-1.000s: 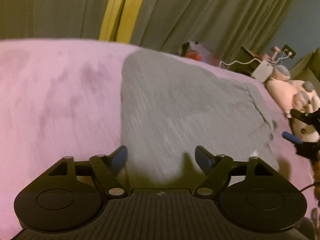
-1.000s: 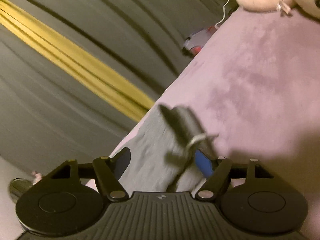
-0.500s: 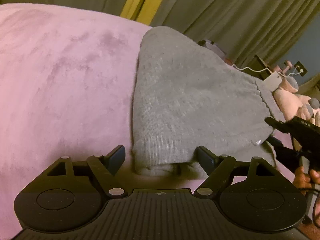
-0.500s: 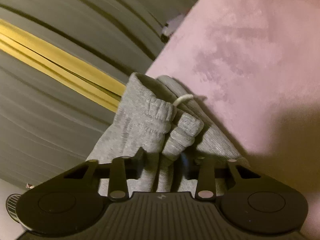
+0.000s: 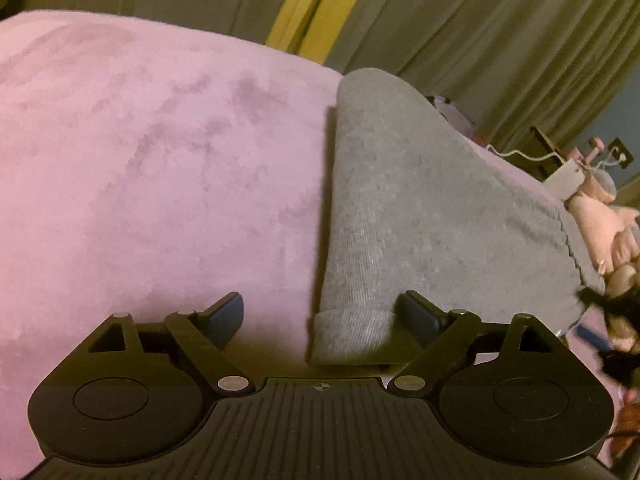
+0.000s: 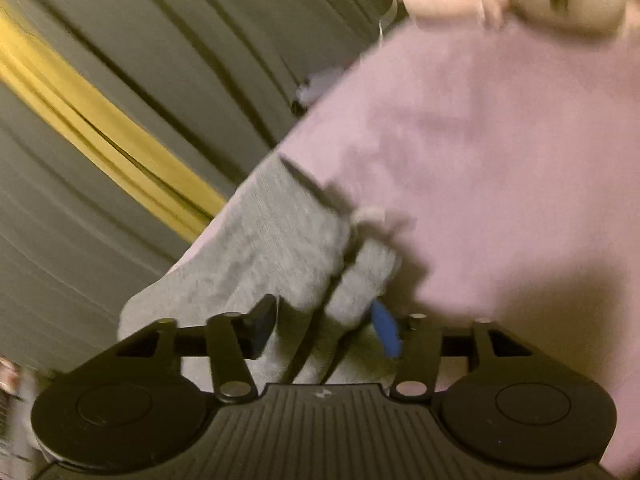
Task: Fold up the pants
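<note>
A pink bed (image 5: 140, 160) is being backed by grey curtains (image 5: 460, 32). The folded grey pants (image 5: 420, 208) are being flanked at one corner by the left hand-held gripper (image 5: 320, 318), its jaws just widened and gripping nothing; the right hand-held gripper (image 6: 322, 326), just reopened, is being held half open around their cuff, with contact not discernible through the blur.

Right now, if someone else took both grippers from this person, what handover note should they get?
Left gripper: open, jaws just widened, holds nothing; the folded edge of the grey pants lies partly between its fingers, unpinched.
Right gripper: jaws just reopened after a squeeze, pads apart, with the bunched waistband end between them; the blur hides whether a pad touches it.
Pants lie folded on the pink blanket.
Done: a fold is laid.
Left: probably check the bundle, tidy or fold again.
</note>
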`<state>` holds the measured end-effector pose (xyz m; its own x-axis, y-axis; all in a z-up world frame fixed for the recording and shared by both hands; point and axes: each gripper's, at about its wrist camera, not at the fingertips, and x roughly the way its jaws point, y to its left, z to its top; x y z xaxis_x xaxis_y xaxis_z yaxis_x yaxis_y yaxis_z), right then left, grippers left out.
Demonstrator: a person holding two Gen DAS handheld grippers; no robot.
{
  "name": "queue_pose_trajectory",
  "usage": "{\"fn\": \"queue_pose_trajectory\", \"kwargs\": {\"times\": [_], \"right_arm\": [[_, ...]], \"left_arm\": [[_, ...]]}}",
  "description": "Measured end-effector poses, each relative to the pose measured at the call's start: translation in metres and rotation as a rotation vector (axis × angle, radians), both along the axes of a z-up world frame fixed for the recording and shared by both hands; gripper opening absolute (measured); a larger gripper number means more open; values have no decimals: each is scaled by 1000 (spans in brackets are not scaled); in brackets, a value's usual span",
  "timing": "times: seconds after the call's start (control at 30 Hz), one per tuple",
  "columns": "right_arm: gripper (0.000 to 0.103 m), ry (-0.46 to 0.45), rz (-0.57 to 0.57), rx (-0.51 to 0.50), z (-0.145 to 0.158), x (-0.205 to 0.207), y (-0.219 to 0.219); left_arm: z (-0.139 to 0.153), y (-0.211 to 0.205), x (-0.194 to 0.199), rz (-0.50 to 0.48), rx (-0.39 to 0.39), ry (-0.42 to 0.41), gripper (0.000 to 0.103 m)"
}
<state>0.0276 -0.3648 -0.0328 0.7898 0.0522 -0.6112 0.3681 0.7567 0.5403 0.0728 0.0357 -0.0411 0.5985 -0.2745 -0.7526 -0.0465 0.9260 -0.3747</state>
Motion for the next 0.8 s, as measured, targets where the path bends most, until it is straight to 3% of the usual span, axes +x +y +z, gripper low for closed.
{"fn": "queue_pose_trajectory", "kwargs": {"times": [0.07, 0.13, 0.23, 0.33, 0.47, 0.6, 0.7, 0.8], "right_arm": [[86, -56, -3, -135, 12, -6, 6], [92, -51, 4, -219, 10, -5, 8], [92, 120, 29, -298, -13, 9, 5], [93, 57, 59, -307, -8, -13, 8], [99, 12, 217, -463, 0, -32, 34], [99, 54, 337, -550, -8, -56, 65], [99, 100, 379, -522, -14, -55, 77], [99, 138, 377, -588, -10, -52, 95]], "left_arm": [[-6, -3, 5, 2, 43, 43, 97], [-13, -4, 10, 4, 63, 63, 97], [-14, -8, 13, 8, 98, 58, 98], [-7, -9, 2, 24, 137, 13, 98], [5, -12, -9, 42, 155, 1, 97], [10, -31, -16, -4, 200, 45, 98], [18, -54, -31, -66, 265, 25, 98], [21, -77, -45, -143, 355, -8, 99]]}}
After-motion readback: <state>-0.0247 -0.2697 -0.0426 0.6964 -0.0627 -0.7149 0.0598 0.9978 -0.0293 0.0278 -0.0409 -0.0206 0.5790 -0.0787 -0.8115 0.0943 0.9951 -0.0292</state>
